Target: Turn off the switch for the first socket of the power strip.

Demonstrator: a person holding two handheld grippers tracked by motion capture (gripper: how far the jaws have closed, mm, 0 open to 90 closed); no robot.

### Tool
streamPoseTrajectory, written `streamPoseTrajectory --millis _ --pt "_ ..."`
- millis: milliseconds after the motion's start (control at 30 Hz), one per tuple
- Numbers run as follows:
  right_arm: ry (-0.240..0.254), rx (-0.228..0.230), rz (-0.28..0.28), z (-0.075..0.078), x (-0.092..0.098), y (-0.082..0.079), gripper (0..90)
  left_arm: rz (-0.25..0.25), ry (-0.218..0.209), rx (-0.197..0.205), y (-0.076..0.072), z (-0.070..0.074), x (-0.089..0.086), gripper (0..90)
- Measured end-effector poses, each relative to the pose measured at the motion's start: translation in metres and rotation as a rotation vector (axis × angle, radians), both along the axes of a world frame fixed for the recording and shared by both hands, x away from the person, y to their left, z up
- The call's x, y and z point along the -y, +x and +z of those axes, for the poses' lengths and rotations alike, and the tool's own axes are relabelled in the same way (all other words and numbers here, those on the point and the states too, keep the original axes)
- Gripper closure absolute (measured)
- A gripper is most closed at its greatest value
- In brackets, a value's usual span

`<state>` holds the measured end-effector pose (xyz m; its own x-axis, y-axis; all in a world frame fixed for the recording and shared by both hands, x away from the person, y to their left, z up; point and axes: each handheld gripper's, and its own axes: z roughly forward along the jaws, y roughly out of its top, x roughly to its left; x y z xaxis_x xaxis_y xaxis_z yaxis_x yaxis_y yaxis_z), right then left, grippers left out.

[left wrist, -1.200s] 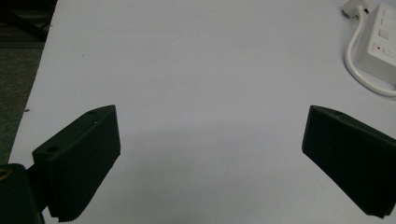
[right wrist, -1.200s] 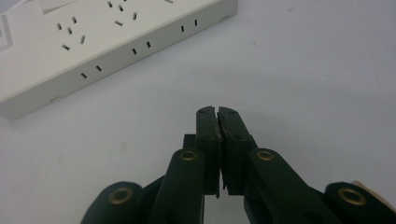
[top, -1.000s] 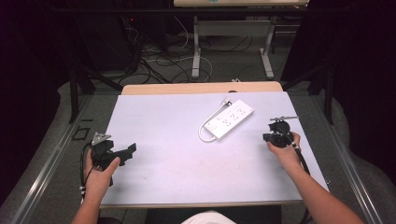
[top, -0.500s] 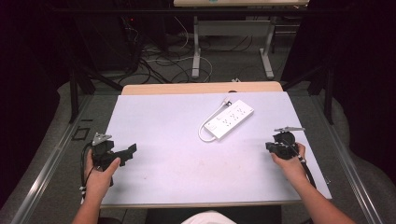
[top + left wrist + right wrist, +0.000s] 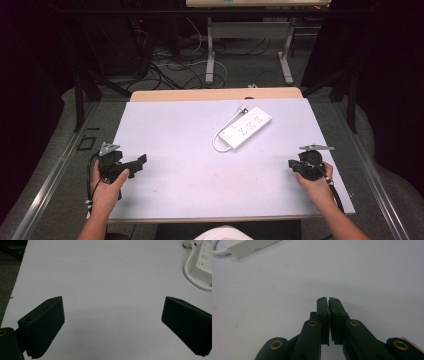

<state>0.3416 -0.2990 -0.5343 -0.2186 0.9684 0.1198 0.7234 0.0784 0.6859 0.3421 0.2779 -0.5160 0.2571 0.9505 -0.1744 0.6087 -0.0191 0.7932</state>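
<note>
1. My right hand-held gripper (image 5: 295, 165) rests pressed together, empty, near the surface's (image 5: 180, 130) right edge.
2. My left hand-held gripper (image 5: 134, 164) gapes apart (nothing between).
3. The power strip (image 5: 246, 127) lies well ahead, centre-right; I'd approach low and square to its long sides.

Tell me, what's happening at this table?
A person sits at a white table with a gripper in each hand. The left gripper rests near the table's left edge with its jaws wide open and nothing between them. The right gripper is near the right edge, jaws shut and empty. A white power strip with its cord lies untouched farther back, between them.
</note>
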Motion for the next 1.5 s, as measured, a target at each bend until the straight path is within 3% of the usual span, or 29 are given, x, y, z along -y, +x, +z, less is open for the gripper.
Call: streamPoseTrajectory --millis 467,967,1500 --pt "0.007 0.026 0.002 -0.004 0.006 -0.009 87.2 -0.003 0.002 -0.003 0.000 -0.001 0.000 4.6" --pt "0.040 0.037 -0.031 -0.003 0.015 -0.013 87.3 -0.006 0.005 -0.009 -0.001 -0.003 0.000 4.7" --pt "0.045 0.021 -0.048 -0.007 0.018 -0.014 87.3 -0.007 0.006 -0.014 -0.001 -0.003 0.000 4.8"
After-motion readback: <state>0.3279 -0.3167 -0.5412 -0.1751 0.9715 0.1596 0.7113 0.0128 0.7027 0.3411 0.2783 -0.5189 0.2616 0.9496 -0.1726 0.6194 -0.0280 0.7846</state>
